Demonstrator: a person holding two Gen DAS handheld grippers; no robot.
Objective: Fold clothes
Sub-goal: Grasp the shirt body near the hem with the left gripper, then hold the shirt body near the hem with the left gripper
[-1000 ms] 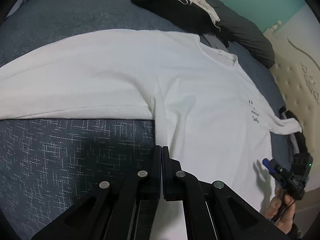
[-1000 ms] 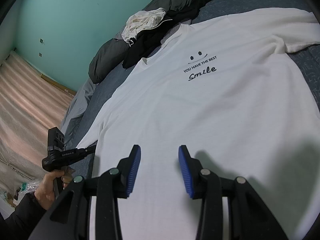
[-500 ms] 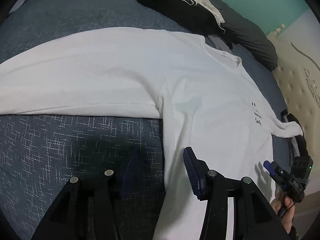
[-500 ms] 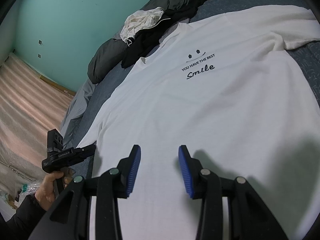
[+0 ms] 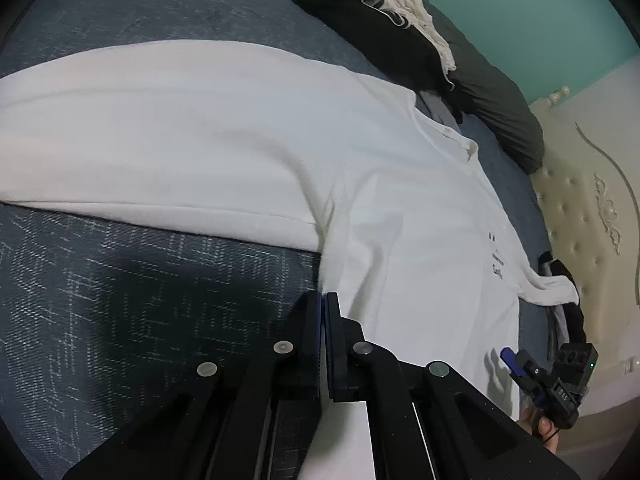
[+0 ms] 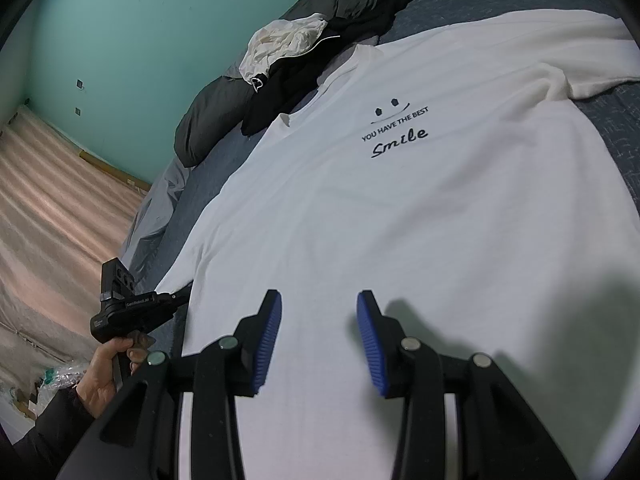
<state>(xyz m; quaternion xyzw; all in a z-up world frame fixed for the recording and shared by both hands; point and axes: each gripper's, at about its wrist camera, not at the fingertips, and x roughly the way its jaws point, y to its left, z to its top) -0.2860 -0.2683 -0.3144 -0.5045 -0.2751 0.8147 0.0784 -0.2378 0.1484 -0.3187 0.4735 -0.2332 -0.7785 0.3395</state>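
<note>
At T-shirt edge, left gripper closed.

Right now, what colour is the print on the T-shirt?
Black lettering on the white T-shirt; clearest in the right wrist view.

You see the bed's dark blue cover, a dark grey duvet bunched against the teal wall, and a cream tufted headboard.

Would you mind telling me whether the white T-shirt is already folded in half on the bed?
No, the white T-shirt lies spread flat on the bed, printed side up, sleeve out.
</note>
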